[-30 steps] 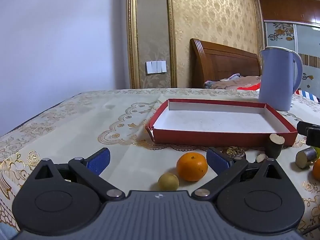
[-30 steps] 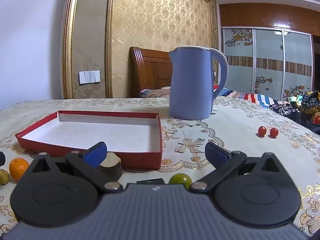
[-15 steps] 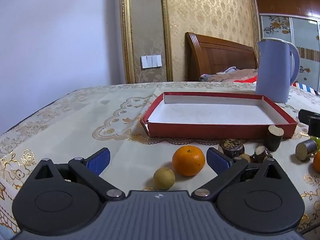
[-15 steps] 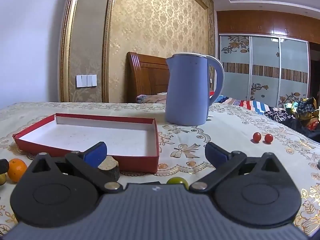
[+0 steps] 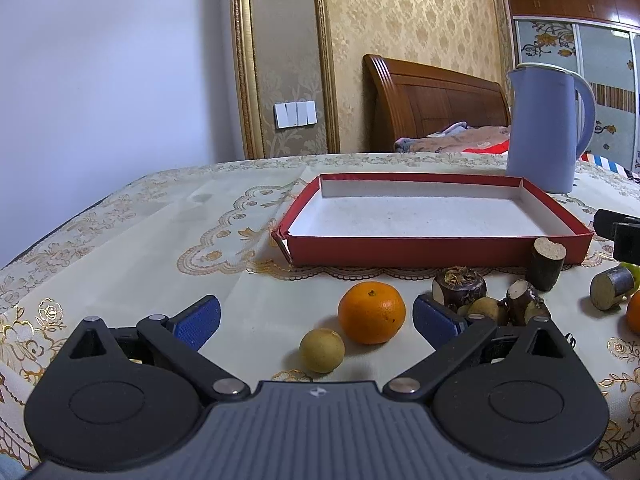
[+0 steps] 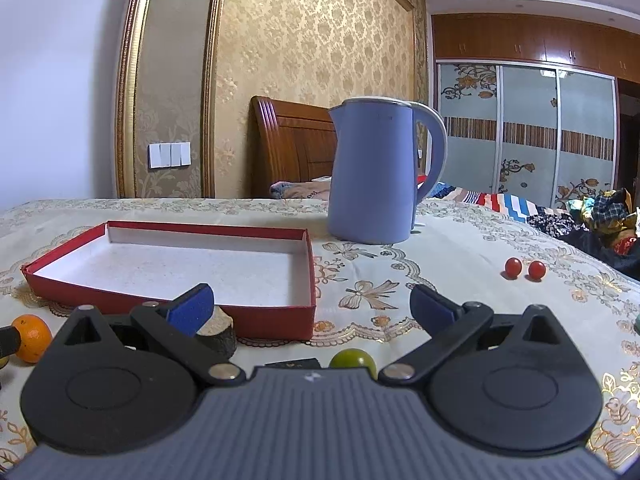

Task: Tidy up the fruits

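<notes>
Left gripper (image 5: pixel 316 318) fingers spread, orange (image 5: pixel 371 313) between, red tray (image 5: pixel 436 246) beyond

Black gripper (image 5: pixel 316 322) — blue pads (image 5: pixel 198 320), ribbed grey body

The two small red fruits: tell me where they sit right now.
In the right wrist view, the two small red fruits lie side by side on the tablecloth, far right, beyond the blue kettle and away from the red tray.

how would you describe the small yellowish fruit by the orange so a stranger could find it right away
Start at the red tray on the patterned tablecloth and come toward its near long side, where an orange sits. The small yellowish fruit lies just in front and left of it, smaller, duller and paler than the orange.
</notes>
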Demonstrator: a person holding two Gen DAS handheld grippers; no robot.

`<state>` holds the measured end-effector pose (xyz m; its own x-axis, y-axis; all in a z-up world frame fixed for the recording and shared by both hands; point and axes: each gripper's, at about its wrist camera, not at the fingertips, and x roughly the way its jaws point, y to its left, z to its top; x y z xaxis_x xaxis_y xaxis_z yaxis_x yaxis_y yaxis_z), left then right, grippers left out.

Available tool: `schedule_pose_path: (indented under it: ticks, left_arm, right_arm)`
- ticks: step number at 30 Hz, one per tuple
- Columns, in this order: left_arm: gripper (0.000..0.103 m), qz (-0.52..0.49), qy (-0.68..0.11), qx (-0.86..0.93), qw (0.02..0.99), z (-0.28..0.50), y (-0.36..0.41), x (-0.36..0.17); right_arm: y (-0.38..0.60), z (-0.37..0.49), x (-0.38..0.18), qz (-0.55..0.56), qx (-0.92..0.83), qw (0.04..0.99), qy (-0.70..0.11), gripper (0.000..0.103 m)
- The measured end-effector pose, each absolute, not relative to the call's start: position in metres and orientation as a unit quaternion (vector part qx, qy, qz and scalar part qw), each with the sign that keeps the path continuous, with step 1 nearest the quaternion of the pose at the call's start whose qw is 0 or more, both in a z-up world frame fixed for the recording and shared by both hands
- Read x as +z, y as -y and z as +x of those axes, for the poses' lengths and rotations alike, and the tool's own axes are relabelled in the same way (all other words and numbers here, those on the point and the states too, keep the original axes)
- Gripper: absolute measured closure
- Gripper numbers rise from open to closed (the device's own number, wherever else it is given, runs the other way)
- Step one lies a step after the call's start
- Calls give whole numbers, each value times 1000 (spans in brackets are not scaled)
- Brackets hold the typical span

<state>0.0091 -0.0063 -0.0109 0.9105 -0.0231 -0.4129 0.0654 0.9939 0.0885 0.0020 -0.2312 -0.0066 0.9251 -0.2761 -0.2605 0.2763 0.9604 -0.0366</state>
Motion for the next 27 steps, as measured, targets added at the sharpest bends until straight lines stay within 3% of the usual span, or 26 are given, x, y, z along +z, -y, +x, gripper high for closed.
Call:
schedule_pose_path:
  ticks: [27]
  left_arm:
    - [0,51,-216,-23,975,11,7,-14]
  right_arm:
    - [232,-1,-7,4,-149,981,-122,0]
